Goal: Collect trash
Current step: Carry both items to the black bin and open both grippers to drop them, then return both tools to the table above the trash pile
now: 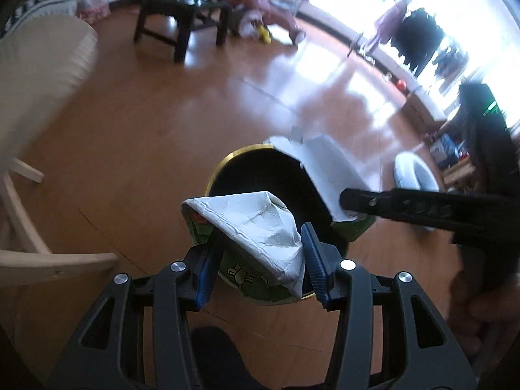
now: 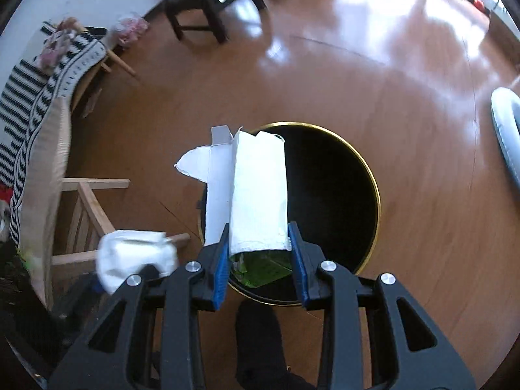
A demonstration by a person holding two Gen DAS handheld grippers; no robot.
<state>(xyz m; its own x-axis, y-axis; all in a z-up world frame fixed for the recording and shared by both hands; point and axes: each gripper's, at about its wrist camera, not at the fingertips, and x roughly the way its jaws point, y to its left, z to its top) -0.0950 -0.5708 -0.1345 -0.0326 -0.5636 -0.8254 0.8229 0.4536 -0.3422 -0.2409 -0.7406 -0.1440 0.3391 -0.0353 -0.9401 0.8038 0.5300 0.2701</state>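
While held over black bin (image 2: 325, 195), crumpled cartons (image 2: 258, 195).

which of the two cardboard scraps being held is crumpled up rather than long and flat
The crumpled scrap in the left gripper, bunched into a wad over the bin. The long scrap in the right gripper is a stretched-out, torn box panel.

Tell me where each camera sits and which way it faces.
Left wrist: on the left tongs, looking steeply down at the black bin; crumpled carton gripped; right tongs and a hand show.
Right wrist: on the right tongs, looking down into the bin; flattened carton gripped.
Shared: bin, both cartons, dark stool, wooden floor.
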